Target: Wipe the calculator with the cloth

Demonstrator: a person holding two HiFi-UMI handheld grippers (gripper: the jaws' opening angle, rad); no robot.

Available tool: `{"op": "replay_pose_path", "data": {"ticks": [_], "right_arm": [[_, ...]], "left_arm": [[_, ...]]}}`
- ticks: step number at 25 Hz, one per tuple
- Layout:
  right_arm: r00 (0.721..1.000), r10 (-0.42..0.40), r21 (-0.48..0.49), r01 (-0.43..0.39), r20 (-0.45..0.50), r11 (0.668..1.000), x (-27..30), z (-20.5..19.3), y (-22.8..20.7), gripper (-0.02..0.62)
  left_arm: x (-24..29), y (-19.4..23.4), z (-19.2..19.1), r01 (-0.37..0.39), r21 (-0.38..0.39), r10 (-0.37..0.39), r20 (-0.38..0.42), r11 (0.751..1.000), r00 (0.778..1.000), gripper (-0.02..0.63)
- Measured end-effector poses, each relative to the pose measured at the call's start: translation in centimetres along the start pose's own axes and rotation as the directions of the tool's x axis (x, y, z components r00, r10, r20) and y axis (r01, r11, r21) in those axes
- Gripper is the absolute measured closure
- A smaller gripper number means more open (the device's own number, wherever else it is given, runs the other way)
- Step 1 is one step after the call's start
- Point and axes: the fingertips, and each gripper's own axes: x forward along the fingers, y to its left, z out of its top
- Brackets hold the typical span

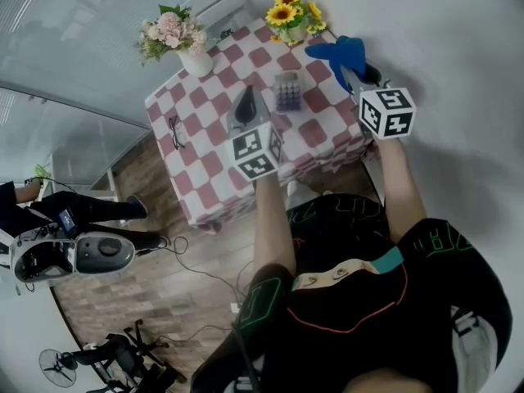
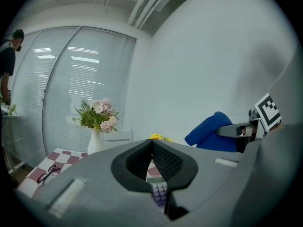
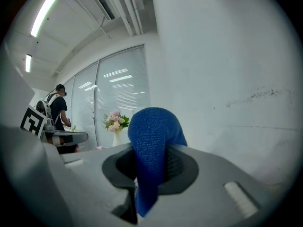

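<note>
— Your forearms (image 1: 274, 219) fill the foreground, each lifting a gripper above the checked desk (image 1: 205, 150). Pictured: your right gripper (image 1: 354, 70) clamped on the blue cloth (image 1: 334, 51), which bunches over the jaws and trails a loose tail below them; your left gripper (image 1: 244, 103) pressed closed on nothing.

— You'll want the calculator (image 1: 287, 91) placed, too. It lies flat on the desk between your two grippers, touched by neither. Sunflowers (image 1: 291, 13) stand in a vase just beyond it, a vase of pink flowers (image 1: 195, 60) sits at the neighbouring corner, and spectacles (image 1: 177, 129) rest near the left edge.

— Nothing pins that calculator. By the look of it, a one-sided wipe could shove it across the tablecloth toward the sunflowers, or ruck the tablecloth itself.

— Mind your hold as well. You have only a narrow pinch of the blue cloth; press hard and it may pull free, leaving bare gripper on the keys.
</note>
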Motion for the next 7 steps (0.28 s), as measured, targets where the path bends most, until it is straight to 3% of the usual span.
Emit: {"op": "replay_pose_path", "data": {"ticks": [7], "right_arm": [[0.999,0.016,-0.018,-0.016,0.027,1.000,0.31,0.53,0.24,0.520]], "left_arm": [[0.25,0.34,0.39,-0.006,-0.004,0.006,0.016,1.000,1.000,0.595]]}}
